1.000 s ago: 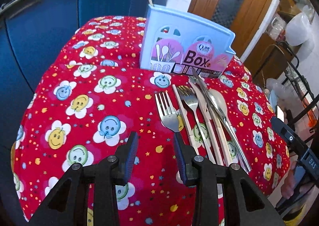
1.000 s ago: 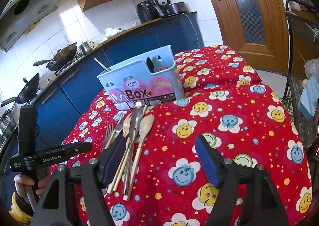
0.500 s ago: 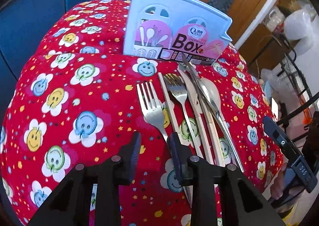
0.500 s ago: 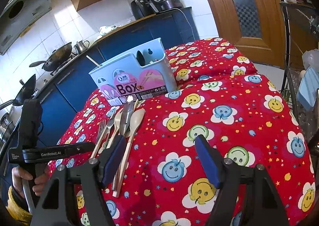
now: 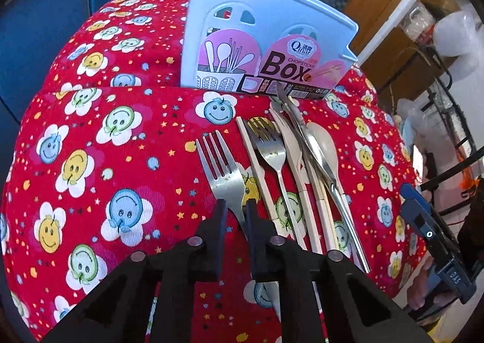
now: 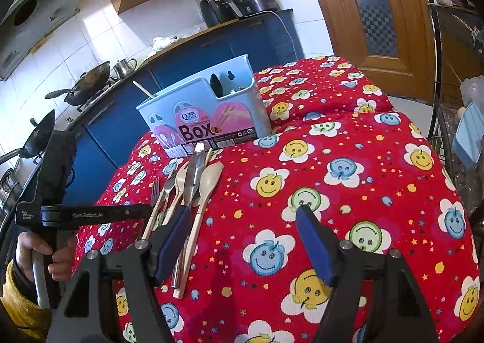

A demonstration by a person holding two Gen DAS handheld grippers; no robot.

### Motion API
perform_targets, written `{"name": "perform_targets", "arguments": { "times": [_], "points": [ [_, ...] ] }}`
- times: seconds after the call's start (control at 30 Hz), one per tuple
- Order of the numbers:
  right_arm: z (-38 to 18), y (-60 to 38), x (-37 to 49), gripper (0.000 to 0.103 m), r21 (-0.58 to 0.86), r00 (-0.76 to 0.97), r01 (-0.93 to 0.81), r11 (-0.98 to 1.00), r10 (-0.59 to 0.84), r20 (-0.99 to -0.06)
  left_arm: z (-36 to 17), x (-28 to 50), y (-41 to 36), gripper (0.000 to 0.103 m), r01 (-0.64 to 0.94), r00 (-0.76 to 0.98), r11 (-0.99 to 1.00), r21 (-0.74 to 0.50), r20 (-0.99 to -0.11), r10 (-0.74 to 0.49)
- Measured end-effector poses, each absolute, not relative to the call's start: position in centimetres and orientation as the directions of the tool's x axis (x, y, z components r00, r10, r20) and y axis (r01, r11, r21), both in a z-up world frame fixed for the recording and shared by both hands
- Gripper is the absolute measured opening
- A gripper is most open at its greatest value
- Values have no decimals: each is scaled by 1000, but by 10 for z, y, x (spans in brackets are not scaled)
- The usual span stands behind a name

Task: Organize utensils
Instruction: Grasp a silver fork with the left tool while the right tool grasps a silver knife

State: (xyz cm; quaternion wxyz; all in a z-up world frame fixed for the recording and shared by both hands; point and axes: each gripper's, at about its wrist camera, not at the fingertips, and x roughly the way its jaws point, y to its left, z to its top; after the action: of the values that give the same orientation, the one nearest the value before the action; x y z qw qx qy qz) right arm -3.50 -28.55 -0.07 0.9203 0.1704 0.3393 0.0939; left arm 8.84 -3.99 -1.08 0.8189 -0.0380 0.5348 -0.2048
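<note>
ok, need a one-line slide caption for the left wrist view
Left gripper closing on the handle of the leftmost fork, utensils lined up before the blue chopsticks box.

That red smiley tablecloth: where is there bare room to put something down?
The red smiley-flower tablecloth lies bare right of the beige wooden spoon and in front of the pale blue plastic chopsticks box. It is also bare left of the steel fork. The cutlery row between them is crowded.

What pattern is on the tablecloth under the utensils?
Red tablecloth printed with smiley-face flowers in yellow, blue and green, plus small stars and dots; clearest in the right wrist view.
</note>
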Motion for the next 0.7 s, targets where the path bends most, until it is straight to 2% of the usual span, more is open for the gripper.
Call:
{"name": "perform_targets", "arguments": {
  "times": [0.13,0.5,0.7],
  "points": [
    [5,-279,-34,74,354,746,-72,932,286,-601,-5,83,-28,3,293,370,913,-283,-847,-381],
    [15,-255,-16,74,321,693,-116,940,308,-652,-16,91,-18,6,276,268,887,-370,-857,-440],
    [17,-247,-10,74,304,668,-131,944,310,-676,-18,89,-17,5,272,282,881,-386,-844,-457]
  ]
}}
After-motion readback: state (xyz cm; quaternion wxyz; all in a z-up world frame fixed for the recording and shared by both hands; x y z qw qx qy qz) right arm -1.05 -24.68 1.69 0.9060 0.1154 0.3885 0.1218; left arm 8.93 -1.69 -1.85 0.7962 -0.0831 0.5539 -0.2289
